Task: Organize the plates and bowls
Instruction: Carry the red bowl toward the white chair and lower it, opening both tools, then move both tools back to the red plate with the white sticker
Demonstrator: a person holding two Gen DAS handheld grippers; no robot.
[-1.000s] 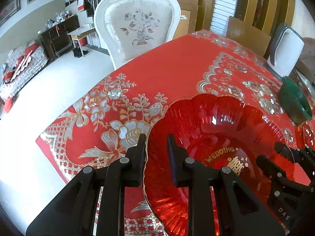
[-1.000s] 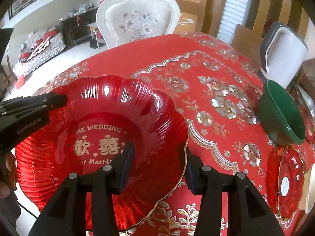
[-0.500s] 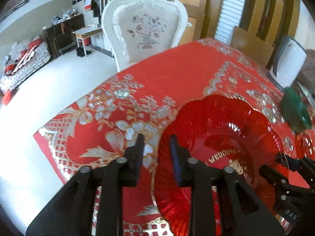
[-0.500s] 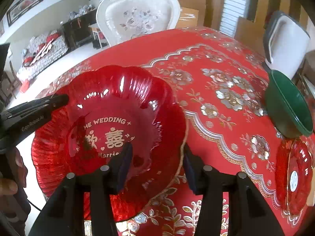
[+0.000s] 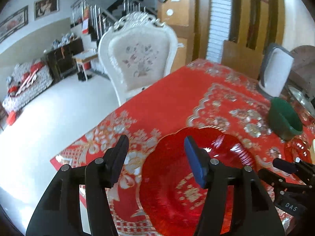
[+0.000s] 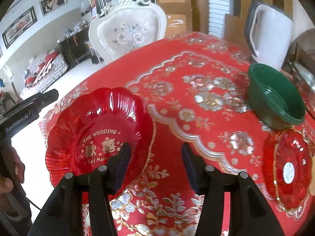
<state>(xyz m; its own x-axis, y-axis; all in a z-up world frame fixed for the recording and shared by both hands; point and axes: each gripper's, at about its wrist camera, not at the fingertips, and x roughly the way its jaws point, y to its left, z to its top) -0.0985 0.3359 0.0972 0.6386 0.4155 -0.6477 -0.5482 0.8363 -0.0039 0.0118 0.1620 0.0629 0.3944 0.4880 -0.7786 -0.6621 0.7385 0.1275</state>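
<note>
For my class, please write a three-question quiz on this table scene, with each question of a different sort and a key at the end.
1. True or false: the left gripper is clamped on the large red plate.
2. Which dish stands nearest the white jug? A) green bowl B) small red plate C) large red plate
3. Fill in: the gold lettering on the large red plate begins "THE ____".

Key: 1 false, its jaws have just been opening and stand apart, off the rim. 2 A. 3 WEDDING.
</note>
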